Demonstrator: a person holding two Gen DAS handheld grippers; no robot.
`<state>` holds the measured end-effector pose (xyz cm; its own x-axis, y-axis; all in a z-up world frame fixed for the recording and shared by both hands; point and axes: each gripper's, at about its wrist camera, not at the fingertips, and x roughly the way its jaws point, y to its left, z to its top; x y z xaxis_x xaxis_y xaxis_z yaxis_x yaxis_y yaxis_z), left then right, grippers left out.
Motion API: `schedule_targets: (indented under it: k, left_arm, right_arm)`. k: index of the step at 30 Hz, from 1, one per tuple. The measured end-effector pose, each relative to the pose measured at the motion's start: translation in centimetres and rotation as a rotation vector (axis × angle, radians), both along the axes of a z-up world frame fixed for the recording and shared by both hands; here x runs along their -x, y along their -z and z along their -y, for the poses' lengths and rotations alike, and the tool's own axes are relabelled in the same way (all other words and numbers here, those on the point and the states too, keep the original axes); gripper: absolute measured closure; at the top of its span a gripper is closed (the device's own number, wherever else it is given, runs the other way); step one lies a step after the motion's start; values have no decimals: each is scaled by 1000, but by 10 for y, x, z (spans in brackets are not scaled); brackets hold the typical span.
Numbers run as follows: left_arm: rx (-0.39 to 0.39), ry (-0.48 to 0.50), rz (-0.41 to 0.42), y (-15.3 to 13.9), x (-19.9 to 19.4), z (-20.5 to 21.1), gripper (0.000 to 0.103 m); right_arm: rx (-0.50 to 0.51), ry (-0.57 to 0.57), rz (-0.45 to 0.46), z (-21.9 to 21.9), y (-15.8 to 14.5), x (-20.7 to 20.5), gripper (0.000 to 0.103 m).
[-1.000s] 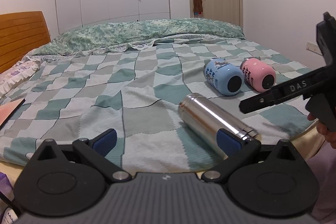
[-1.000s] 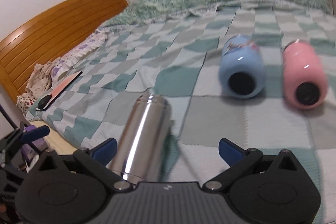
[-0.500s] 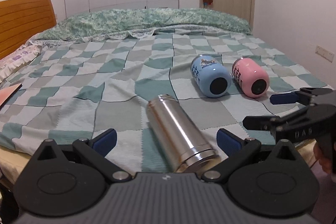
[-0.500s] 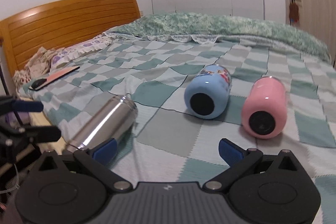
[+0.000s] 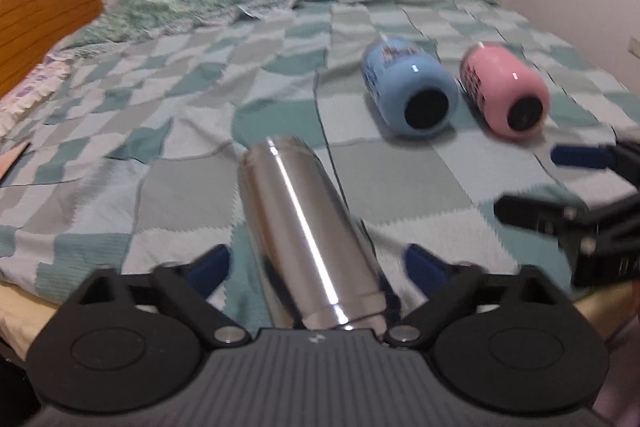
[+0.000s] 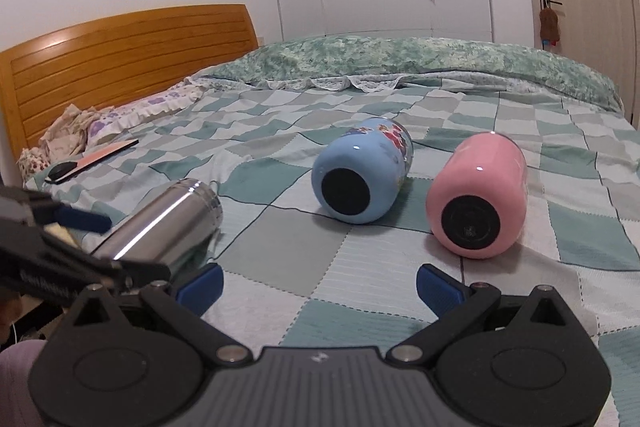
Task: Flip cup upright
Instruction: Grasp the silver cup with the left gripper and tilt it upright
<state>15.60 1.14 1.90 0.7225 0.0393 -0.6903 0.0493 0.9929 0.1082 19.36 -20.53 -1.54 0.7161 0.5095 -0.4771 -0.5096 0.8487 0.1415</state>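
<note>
Left tongs (image 5: 314,263) spread around the lying steel cup (image 5: 308,239); right tongs (image 6: 318,285) spread, idle.
Smooth metal may roll or slip on the soft bed (image 5: 200,155).

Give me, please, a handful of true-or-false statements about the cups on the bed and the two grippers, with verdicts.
1. The steel cup lies on its side. True.
2. The left gripper is shut on the steel cup. False: its jaws are open, either side of it.
3. The blue cup stands upright. False: it lies on its side beside the pink cup.
4. The right gripper holds nothing. True.
5. The cups rest on a checked blanket. True.
</note>
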Motion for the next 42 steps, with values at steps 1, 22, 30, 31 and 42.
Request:
schedule_targets:
  k: [1,22,30,31,42]
  left_arm:
    - [10,19,-16,2,-1,-3,24]
    - [6,85,-118,-20,-53,-9,1]
    - [25,-12,-214,-4,-87,-13,39]
    - [27,-19,-233,0,-89,-14,40]
    - [84,-4,-50,-24,-50,-24,40]
  right_arm:
    - [-6,0,-4,1,1,-2,0]
    - [-12,-2,-3,-6,6,-9,0]
    - [1,9,12,-6,6,-17,0]
    - [1,8,12,-6,6,-17,0]
    - [-39,43,55,4,3,-6,0]
